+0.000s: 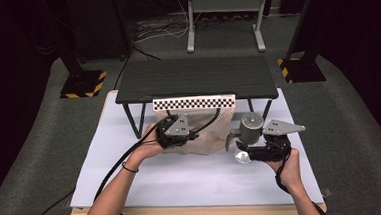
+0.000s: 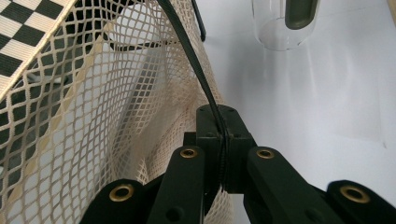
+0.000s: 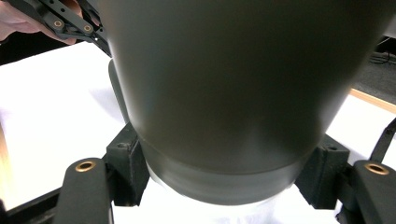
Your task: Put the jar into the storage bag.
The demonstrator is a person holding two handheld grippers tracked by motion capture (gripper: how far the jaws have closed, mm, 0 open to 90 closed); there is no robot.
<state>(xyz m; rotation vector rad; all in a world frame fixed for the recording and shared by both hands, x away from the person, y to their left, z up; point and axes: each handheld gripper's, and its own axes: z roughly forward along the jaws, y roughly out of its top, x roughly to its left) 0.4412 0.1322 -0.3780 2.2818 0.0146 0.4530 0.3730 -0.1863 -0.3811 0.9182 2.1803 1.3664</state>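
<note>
Two claws are in use, one in each hand. The left claw (image 2: 223,140) has its jaws pressed together on a black strap (image 2: 187,46) of the mesh bag (image 2: 84,116); the strap runs up and away from the pinch point, with the netting falling just beside the jaws on their left in the left gripper view. In the high view the left claw (image 1: 172,133) sits against the bag's near left edge. The right claw (image 3: 224,182) has its jaws spread wide and closed against both sides of a single grey-green cylindrical container (image 3: 233,93), gripping it low on its body near a clear base band. In the high view this container (image 1: 252,127) is held above the table (image 1: 133,186), at the right of the bag, with a handle or spout projecting to its left; which of the two it is cannot be told. One mesh bag is present: cream netting with diamond-shaped openings and one black-and-white checkered band (image 1: 193,103) along its top edge, which hangs from the front of a low black stand (image 1: 196,77). The bag's lower part lies crumpled on the white sheet covering the table. One stand is counted, on angled black legs. Two forearms enter from the near side; the left wrist carries a dark band (image 1: 129,167).
</note>
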